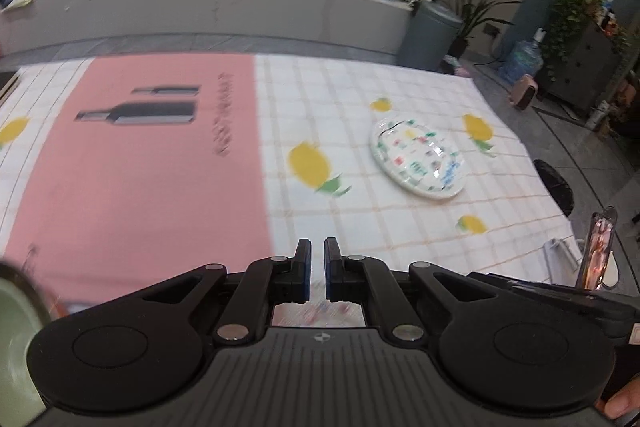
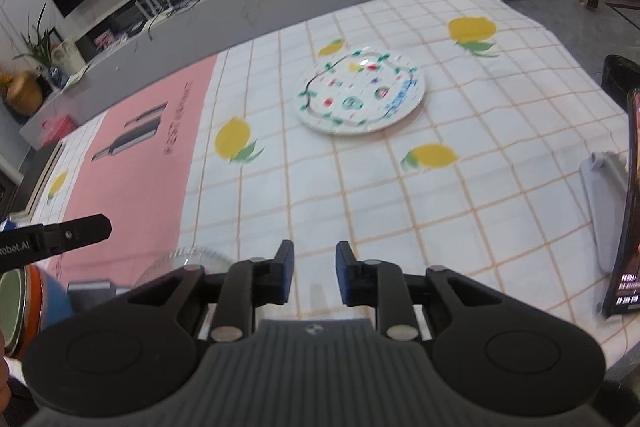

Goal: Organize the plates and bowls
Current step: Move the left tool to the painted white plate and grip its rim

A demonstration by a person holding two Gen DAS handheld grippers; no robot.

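A white plate with a colourful print lies on the lemon-print tablecloth, far right of my left gripper; it also shows in the right wrist view, ahead of my right gripper. The left gripper's jaws stand a narrow gap apart with nothing between them. The right gripper is open and empty above the cloth. A clear glass dish sits just left of the right gripper. A bowl with a green inside, orange and blue outside, is at the near left; its rim also shows in the left wrist view.
A pink mat with a bottle print covers the table's left part. A phone on a stand rises at the right edge. The other gripper's body reaches in from the left. A low TV bench and bin stand beyond the table.
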